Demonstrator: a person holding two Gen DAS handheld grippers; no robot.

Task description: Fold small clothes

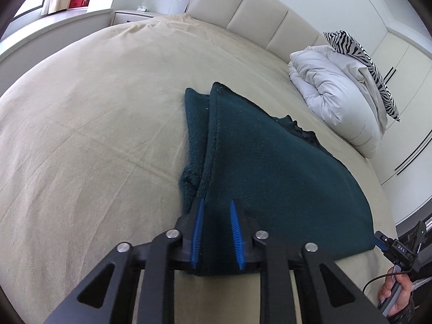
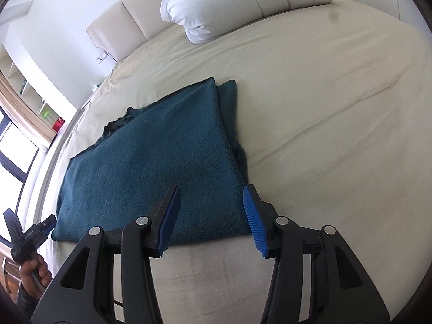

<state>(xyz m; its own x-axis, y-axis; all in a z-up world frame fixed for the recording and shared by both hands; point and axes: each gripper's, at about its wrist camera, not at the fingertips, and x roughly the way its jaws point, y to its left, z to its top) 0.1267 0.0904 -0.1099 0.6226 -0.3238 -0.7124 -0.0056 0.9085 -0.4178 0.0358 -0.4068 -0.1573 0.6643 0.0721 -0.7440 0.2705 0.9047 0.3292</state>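
Note:
A dark teal fleece garment (image 1: 270,162) (image 2: 151,156) lies folded on the beige bed sheet (image 1: 94,108), its ruffled collar on the far edge. At the near left corner, my left gripper (image 1: 216,202) has its blue pads close together with the thick fabric filling the gap between them. My right gripper (image 2: 210,189) stands over the near right corner, jaws wide apart. The cloth lies flat under it and the right pad sits at the garment's side edge. Each view shows the other gripper (image 1: 380,240) (image 2: 48,222) at its corner, held by a hand (image 2: 33,272).
A folded white duvet (image 1: 332,94) (image 2: 243,2) and a zebra-striped pillow (image 1: 361,62) lie by the padded headboard (image 1: 256,8). A nightstand (image 1: 135,16) stands at the bed's far left. Bare sheet (image 2: 337,121) spreads out on both sides of the garment.

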